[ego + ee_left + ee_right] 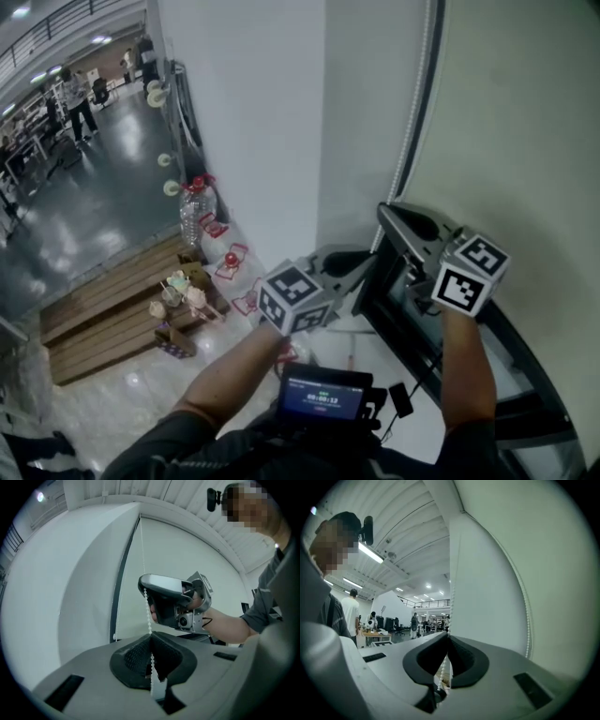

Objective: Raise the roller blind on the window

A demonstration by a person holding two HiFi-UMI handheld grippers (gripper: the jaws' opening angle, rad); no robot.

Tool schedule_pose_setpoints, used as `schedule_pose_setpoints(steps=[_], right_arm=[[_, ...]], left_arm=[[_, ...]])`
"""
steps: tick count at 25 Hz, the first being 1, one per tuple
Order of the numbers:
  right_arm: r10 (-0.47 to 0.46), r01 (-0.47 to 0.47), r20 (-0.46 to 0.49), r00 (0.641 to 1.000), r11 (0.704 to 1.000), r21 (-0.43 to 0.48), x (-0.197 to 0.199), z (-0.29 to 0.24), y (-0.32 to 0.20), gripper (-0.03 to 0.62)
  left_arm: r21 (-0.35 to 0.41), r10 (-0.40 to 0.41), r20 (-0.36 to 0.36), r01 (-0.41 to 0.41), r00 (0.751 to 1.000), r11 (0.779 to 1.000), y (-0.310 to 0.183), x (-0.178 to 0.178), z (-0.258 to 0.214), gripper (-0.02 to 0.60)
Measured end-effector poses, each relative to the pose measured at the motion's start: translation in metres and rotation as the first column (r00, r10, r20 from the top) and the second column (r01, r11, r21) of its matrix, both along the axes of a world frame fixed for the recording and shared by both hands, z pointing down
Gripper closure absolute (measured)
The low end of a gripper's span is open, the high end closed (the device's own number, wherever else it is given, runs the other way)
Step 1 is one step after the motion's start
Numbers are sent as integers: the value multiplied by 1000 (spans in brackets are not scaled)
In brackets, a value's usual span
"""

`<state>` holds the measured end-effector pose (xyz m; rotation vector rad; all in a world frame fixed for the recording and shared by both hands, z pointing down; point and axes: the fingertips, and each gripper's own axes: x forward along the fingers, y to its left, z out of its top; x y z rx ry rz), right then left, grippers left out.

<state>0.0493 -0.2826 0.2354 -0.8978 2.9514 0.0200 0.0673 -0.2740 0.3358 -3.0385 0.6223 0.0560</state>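
Observation:
A white bead chain (411, 122) hangs along the dark window frame beside the pale roller blind (525, 122). My right gripper (394, 217) is the higher one, shut on the chain. Just below it my left gripper (367, 264) also pinches the chain. In the left gripper view the chain (143, 550) drops from the right gripper (143, 584) into the closed left gripper (151, 636) and out below. In the right gripper view the chain (451, 597) runs up from the closed right gripper (449, 637) along the blind's (497, 573) edge. A second strand (528, 620) hangs to the right.
A white wall (253, 112) stands left of the window. Below are water bottles (197, 211), red wire stands (230, 262) and a wooden pallet (112, 309) with small items. A screen device (321, 394) sits at the person's chest. People stand far off in the hall (75, 98).

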Motion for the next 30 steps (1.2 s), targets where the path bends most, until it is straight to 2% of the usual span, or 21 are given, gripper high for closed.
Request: schedule_pose_setpoints(steps=[4, 11, 16, 21, 24, 26, 30], right_arm=[[-5, 6, 24, 1000, 1000, -28, 5, 5, -2, 583], [8, -9, -14, 1000, 997, -72, 11, 34, 0, 583], [9, -12, -33, 999, 993, -119, 14, 64, 0, 583], [3, -6, -19, 1000, 991, -132, 17, 68, 2, 583], [4, -7, -23, 1000, 991, -134, 18, 70, -2, 583], [-1, -1, -17, 1000, 991, -136, 16, 71, -3, 583], [-13, 12, -12, 1000, 991, -130, 11, 70, 2, 583]], left_arm=[[-2, 5, 4, -5, 1000, 1000, -1, 3, 4, 584], [-54, 19, 34, -17, 999, 998, 2, 17, 31, 584], [-90, 21, 85, -13, 996, 996, 3, 19, 61, 584], [-80, 7, 48, -3, 999, 997, 6, 19, 58, 584], [-85, -3, 53, 8, 999, 996, 5, 4, 63, 574], [-105, -14, 41, 18, 999, 994, 4, -13, 60, 507], [-76, -52, -25, 50, 998, 996, 1, -45, 16, 506]])
